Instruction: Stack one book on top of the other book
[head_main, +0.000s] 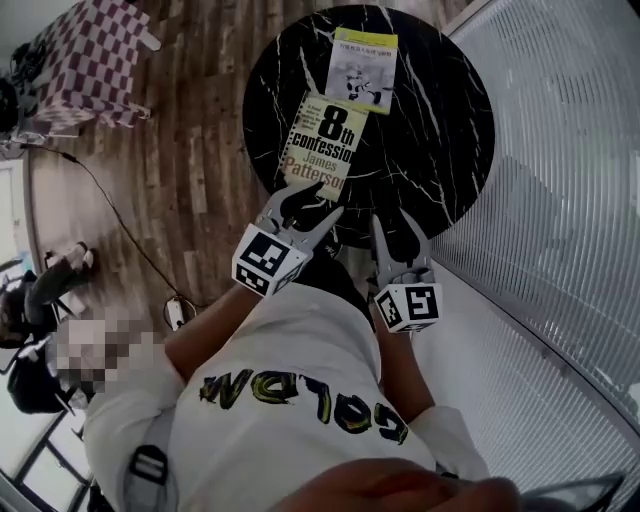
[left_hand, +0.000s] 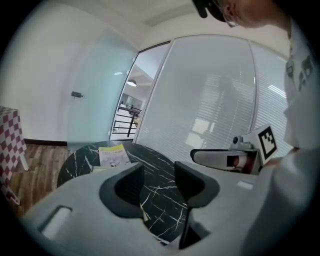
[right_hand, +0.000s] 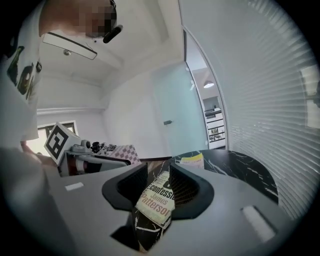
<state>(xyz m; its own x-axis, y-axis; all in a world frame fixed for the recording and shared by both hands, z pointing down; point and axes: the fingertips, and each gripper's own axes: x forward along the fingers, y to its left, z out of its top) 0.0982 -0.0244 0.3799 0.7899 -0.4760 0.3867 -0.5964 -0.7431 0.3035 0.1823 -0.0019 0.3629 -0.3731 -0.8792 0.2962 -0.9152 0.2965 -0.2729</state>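
Note:
Two books lie apart on a round black marble table. The cream paperback with "8th confession" on its cover is nearer me. A pale yellow-edged book lies beyond it. My left gripper hovers over the paperback's near edge, jaws open and empty; between them in the left gripper view only the table shows, with the yellow book behind. My right gripper is to its right at the table's near rim, open. Between its fingers the paperback shows, lying on the table at a distance.
A checkered table stands at the far left on the wooden plank floor, where a cable runs. A frosted, ribbed glass wall borders the right side. Another person is at the left edge.

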